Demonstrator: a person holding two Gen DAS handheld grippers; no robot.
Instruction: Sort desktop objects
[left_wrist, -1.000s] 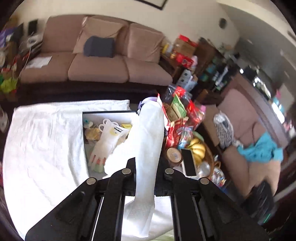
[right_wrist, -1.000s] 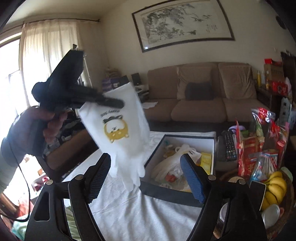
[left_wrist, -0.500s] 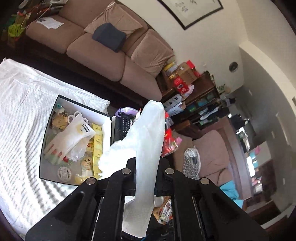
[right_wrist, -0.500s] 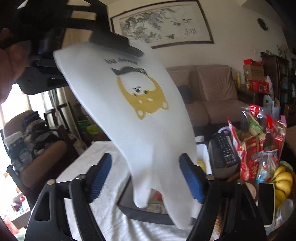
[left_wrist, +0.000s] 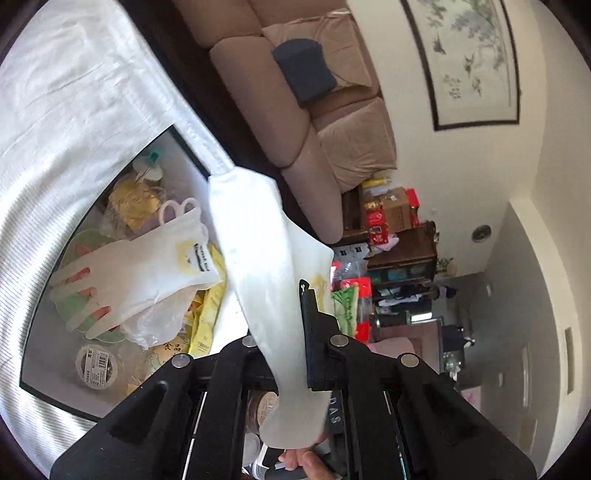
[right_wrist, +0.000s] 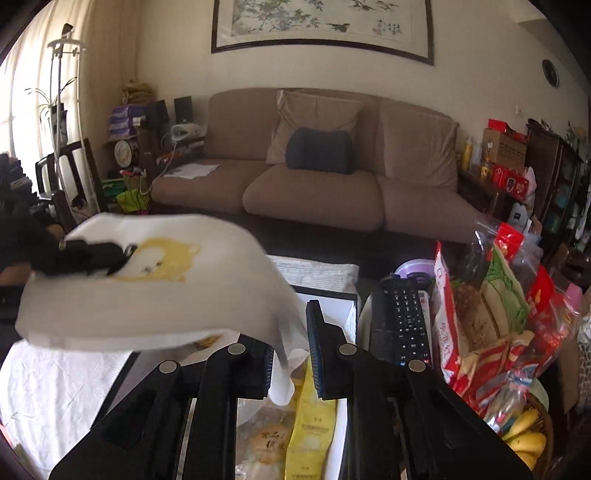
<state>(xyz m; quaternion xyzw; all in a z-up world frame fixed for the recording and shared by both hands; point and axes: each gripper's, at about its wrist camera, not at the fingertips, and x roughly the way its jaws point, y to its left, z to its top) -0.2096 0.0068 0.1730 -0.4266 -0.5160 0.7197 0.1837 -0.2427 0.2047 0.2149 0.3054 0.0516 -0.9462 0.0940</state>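
White glove (right_wrist: 147, 291) clamped between left fingers (right_wrist: 92, 254), right fingers (right_wrist: 316, 354) narrowly parted around it.

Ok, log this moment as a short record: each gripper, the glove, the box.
left gripper: shut on a white glove, held in the air
right gripper: open, narrow gap, the glove's finger end hanging between its pads
box: black-rimmed, on the white cloth
in box: second glove, yellow packets, tape roll
beside box: remote, snack bags, bananas
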